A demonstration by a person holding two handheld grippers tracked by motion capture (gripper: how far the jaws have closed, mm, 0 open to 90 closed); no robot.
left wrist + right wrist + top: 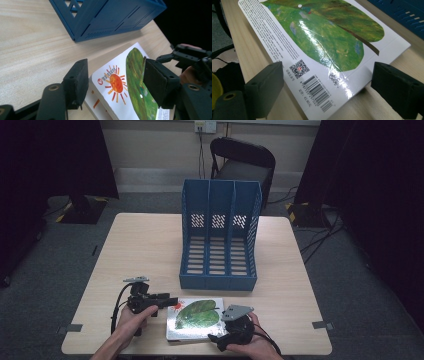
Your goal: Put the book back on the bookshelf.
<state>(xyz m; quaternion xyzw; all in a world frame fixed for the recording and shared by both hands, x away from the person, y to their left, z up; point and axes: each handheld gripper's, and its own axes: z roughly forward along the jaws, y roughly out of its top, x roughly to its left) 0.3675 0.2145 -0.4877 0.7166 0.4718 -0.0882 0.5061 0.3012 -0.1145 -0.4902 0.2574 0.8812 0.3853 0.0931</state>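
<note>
The book (196, 319) lies flat on the wooden table (140, 245), back cover up — a big green leaf, an orange sun in one corner, a barcode and QR code near another. It sits just in front of the blue file rack (220, 232), close to the rack's front lip but apart from it, near the table's near edge.

The left gripper (169, 301) comes in at the book's left end, on the sun corner, its jaws spread wide; in the left gripper view (115, 82) one jaw stands off the book's edge over bare table and the other is above the leaf, so the corner lies between them, not pinched.

The right gripper (214, 338) is at the book's near right corner — jaws wide apart too, straddling the barcode corner (324, 82) without closing on it.
</note>
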